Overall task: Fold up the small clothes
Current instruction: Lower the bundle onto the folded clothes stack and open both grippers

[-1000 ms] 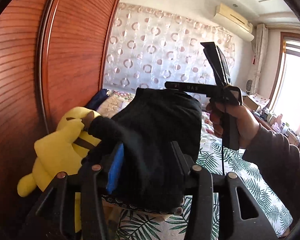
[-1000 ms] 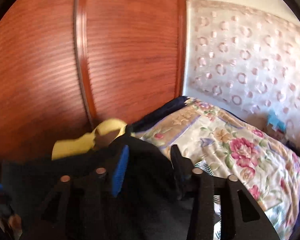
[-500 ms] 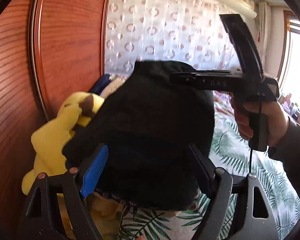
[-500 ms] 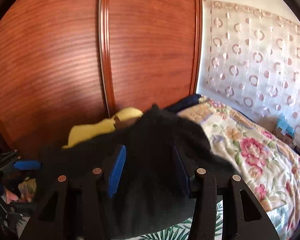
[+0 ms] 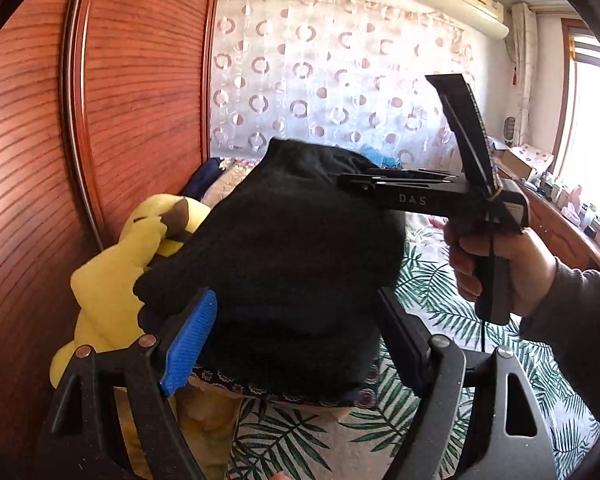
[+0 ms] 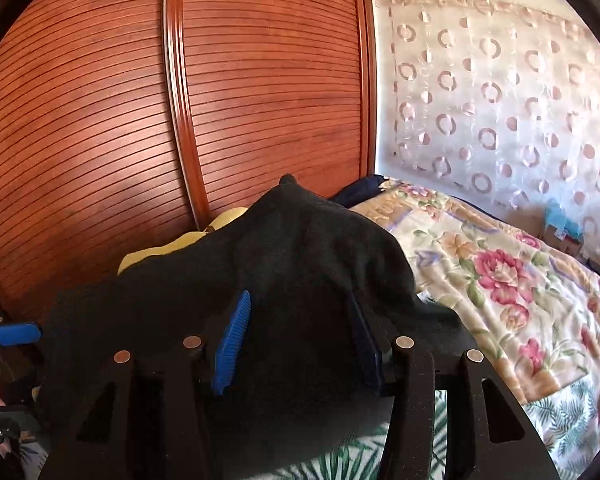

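We see the left gripper (image 5: 296, 328) spread wide, its jaws having just been opening; the black garment (image 5: 284, 248) bulks between them, and the blue pad (image 5: 190, 346) stands clear of the cloth. The right gripper (image 6: 300, 340) is clamped on the same garment, which drapes over its jaws in the right wrist view. The garment hangs above the bed (image 5: 432, 292) with its leaf-print sheet, just beside a yellow plush toy (image 5: 112, 280) against the wooden wardrobe door (image 5: 140, 92).
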The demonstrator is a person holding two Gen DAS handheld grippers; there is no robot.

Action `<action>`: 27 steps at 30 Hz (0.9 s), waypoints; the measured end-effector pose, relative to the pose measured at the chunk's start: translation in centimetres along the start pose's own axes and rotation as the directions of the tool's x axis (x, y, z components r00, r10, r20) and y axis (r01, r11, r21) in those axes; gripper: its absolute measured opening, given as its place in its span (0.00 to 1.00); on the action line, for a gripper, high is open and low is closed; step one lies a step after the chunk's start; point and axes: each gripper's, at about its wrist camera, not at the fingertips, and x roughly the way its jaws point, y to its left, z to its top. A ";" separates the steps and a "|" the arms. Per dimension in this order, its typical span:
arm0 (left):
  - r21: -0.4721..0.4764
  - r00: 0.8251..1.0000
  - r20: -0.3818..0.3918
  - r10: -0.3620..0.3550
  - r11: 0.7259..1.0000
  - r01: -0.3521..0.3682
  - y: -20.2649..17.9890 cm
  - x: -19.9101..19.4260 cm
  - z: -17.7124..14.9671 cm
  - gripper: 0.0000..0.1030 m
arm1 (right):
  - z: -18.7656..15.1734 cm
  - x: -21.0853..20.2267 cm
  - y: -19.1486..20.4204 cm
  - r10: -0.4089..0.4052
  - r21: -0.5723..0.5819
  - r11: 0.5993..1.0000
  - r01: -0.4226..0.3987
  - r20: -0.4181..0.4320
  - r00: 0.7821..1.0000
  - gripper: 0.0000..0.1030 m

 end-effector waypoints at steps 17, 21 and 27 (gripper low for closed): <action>0.109 0.998 0.052 -0.046 0.993 0.040 -5.6 -5.8 -0.5 0.82 | -5.6 -16.4 3.7 -0.084 0.076 0.994 0.078 0.068 0.994 0.51; 0.125 0.997 0.044 -0.067 0.990 0.061 -6.8 -6.8 -0.9 0.82 | -7.0 -19.6 5.0 -0.111 0.093 0.990 0.105 0.061 0.992 0.56; 0.181 0.994 0.030 -0.104 0.979 0.097 -9.5 -8.5 -2.1 0.82 | -9.3 -25.1 7.0 -0.138 0.129 0.983 0.129 0.069 0.988 0.59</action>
